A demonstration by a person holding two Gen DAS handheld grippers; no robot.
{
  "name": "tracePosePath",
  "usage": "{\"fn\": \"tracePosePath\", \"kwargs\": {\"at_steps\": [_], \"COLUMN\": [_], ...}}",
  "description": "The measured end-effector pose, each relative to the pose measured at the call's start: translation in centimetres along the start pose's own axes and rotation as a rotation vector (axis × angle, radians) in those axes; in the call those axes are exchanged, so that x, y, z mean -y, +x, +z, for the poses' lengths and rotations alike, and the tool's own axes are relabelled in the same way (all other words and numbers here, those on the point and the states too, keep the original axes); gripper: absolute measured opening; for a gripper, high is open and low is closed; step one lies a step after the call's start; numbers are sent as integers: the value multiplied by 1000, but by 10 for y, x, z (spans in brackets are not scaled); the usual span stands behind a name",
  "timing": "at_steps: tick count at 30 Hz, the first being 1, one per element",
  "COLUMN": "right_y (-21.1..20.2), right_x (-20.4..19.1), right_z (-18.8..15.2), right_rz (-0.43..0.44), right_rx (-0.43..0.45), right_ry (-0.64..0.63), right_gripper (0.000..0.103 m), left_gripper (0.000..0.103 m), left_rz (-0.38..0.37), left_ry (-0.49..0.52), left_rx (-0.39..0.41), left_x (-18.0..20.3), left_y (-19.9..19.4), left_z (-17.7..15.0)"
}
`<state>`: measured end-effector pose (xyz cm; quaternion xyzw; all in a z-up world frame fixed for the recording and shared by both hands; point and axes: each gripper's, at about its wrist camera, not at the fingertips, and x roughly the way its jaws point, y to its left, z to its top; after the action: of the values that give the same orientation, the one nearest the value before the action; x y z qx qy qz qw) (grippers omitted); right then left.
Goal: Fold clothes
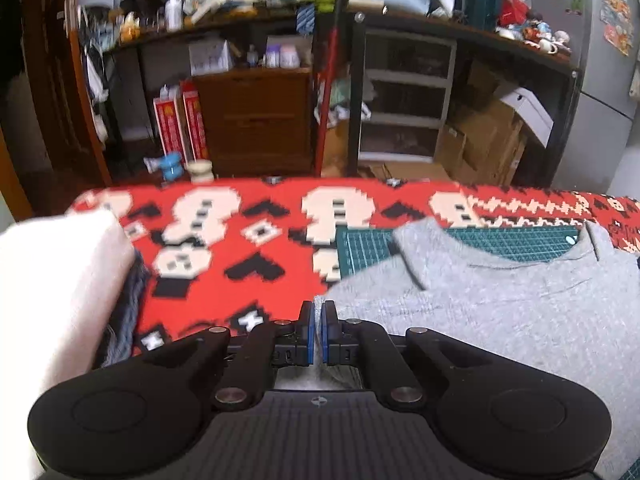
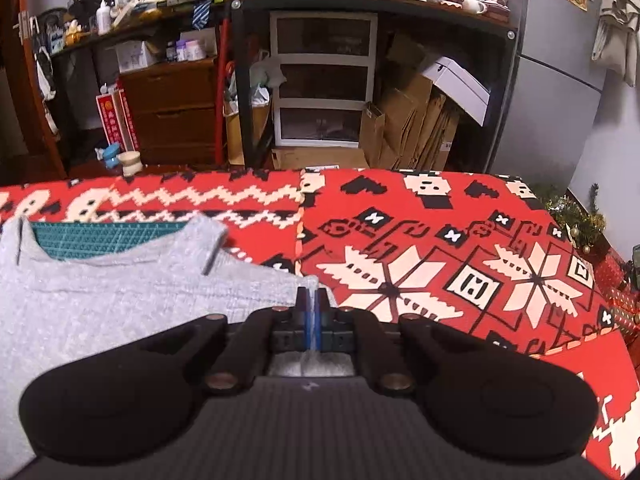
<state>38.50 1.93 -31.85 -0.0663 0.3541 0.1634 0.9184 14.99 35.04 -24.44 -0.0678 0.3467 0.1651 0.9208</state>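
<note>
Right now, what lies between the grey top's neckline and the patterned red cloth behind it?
A green cutting mat shows in the dip of the grey top, with the red cloth beyond it, in both wrist views.

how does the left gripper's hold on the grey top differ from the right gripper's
The left gripper pinches the grey top at its left edge, beside a white folded pile; the right gripper pinches the opposite edge, with only the red patterned cloth beyond. The left's pads show a thin gap, the right's almost none. Both are shut on fabric.
</note>
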Motion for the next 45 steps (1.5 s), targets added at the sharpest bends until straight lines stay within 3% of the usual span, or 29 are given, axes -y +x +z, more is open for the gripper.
{"fn": "tracePosePath", "kwargs": {"at_steps": [4, 11, 14, 16, 20, 21, 22, 23, 26, 30, 36, 38, 43, 45], "right_y": [-8, -47, -64, -74, -86, -87, -88, -90, -92, -91, -91, -94, -99, -97], "right_x": [2, 5, 4, 3, 1, 2, 2, 3, 5, 10, 18, 19, 20, 20], "right_z": [3, 1, -10, -19, -35, -39, -42, -46, -53, -56, -58, -58, -61, -62], "right_rz": [10, 64, 79, 78, 70, 71, 72, 70, 59, 44, 45, 54, 93, 104], "right_rx": [12, 52, 50, 48, 32, 26, 20, 16, 10, 9, 8, 6, 1, -15], "right_ry": [18, 51, 54, 44, 28, 33, 39, 41, 44, 50, 76, 78, 91, 87], "right_gripper": [10, 17, 19, 19, 19, 19, 19, 19, 19, 19, 19, 19, 20, 20], "left_gripper": [13, 20, 24, 27, 26, 21, 5, 1, 1, 1, 2, 8, 8, 15], "left_rz": [-33, -116, -167, -162, -135, -140, -145, -148, -120, -106, -136, -151, -182, -181], "left_ry": [-65, -156, -172, -140, -71, -67, -62, -59, -48, -109, -160, -176, -170, -155], "left_rx": [-12, -37, -71, -94, -127, -126, -124, -120, -102, -109, -122, -119, -108, -113], "left_x": [-12, -29, -27, -20, -7, -6, -4, -4, -4, -15, -19, -19, -18, -16], "left_y": [-4, -28, -39, -43, -41, -42, -43, -46, -53, -62, -60, -61, -73, -76], "left_z": [1, -2, -9, -15, -27, -29, -31, -32, -35, -39, -44, -45, -46, -50]}}
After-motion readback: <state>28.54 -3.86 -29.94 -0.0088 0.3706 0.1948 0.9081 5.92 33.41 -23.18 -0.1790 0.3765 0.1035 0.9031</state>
